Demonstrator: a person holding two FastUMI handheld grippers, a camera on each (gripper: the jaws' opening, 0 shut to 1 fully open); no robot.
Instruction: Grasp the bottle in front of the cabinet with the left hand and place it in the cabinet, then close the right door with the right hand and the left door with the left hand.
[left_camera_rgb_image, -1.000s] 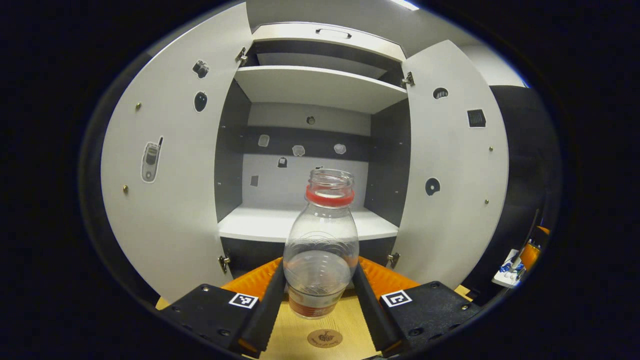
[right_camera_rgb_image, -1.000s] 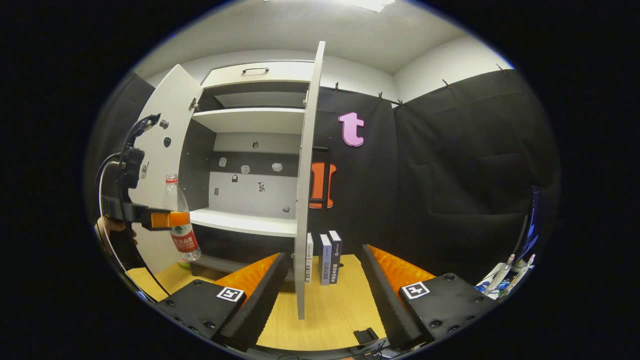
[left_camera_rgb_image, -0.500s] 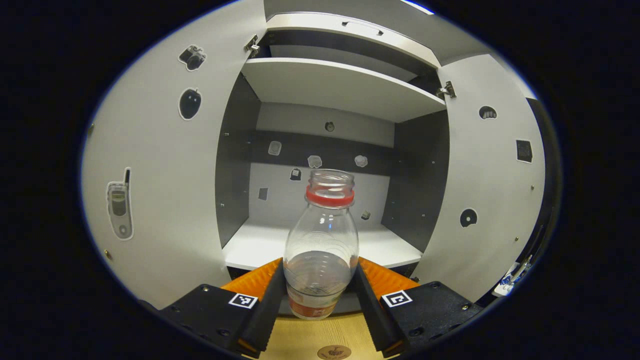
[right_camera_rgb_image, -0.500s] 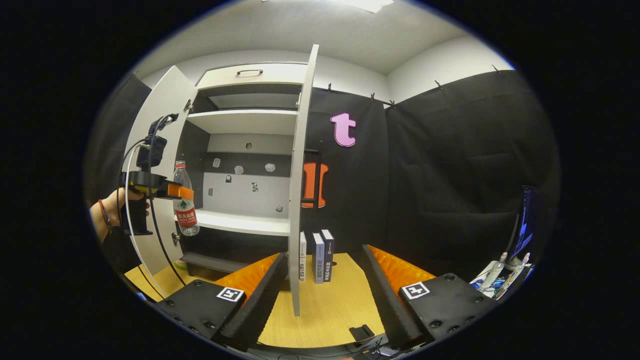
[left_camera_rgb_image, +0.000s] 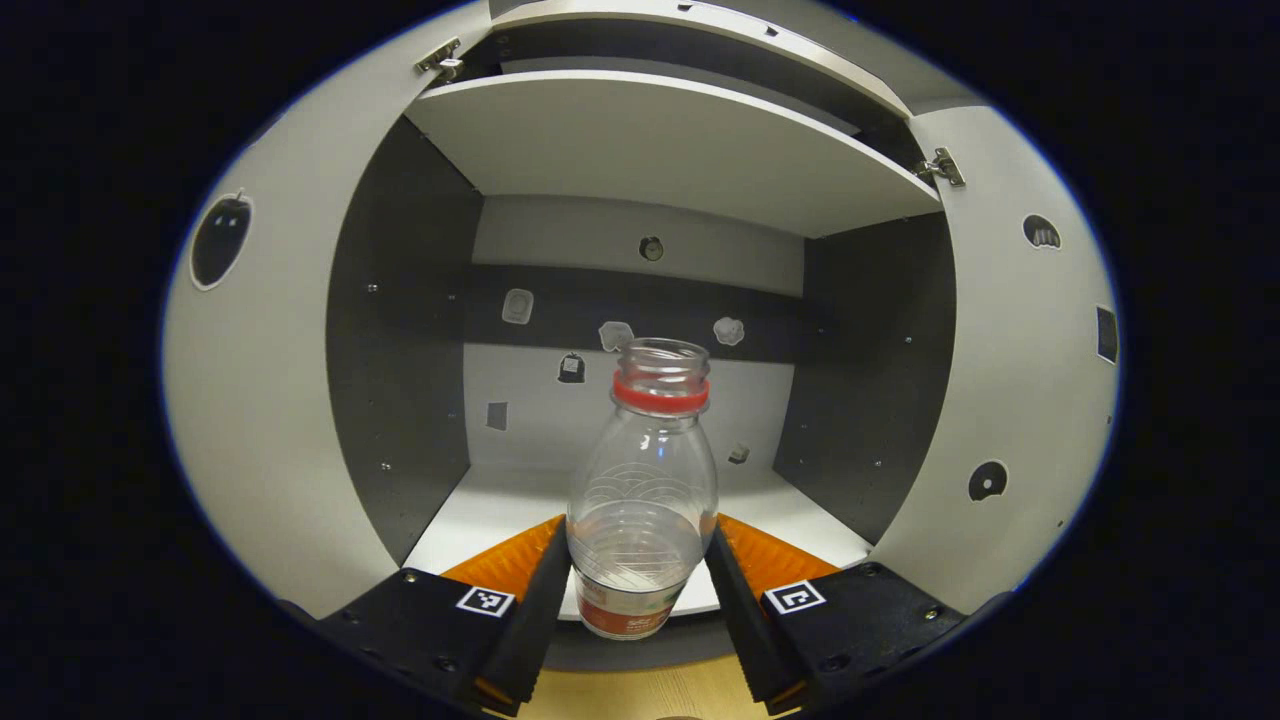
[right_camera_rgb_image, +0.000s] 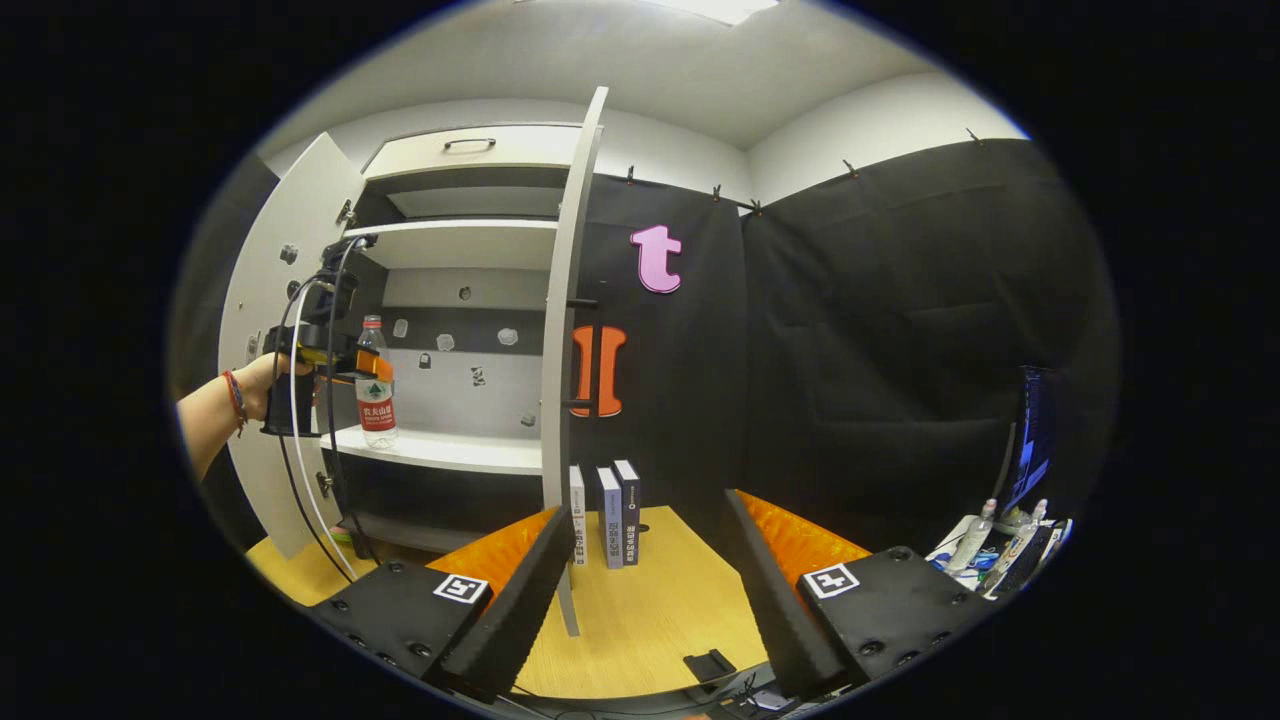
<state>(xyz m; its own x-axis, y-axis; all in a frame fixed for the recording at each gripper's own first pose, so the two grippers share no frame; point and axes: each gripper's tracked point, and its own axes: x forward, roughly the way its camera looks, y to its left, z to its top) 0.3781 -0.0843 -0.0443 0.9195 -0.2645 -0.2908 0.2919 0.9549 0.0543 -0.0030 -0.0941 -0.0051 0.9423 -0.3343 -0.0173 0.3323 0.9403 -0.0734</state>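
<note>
Since the earlier frame, the bottle (left_camera_rgb_image: 643, 490) has been carried forward to the cabinet's (left_camera_rgb_image: 400, 330) lower shelf (left_camera_rgb_image: 470, 505); the doors now sit at the edges of the left gripper view. Clear ribbed plastic, uncapped, red neck ring, red label at the base, seemingly empty. It is clamped upright between both fingers of the left gripper (left_camera_rgb_image: 640, 600). In the right gripper view the bottle (right_camera_rgb_image: 376, 385) is seen just over the shelf's front edge, contact uncertain. White shelves, dark side walls. The right gripper (right_camera_rgb_image: 645, 590) is held wide apart, empty, the right door's (right_camera_rgb_image: 565, 350) edge between its fingers. Three books (right_camera_rgb_image: 605, 500) are stood on the wooden table (right_camera_rgb_image: 650, 620).
</note>
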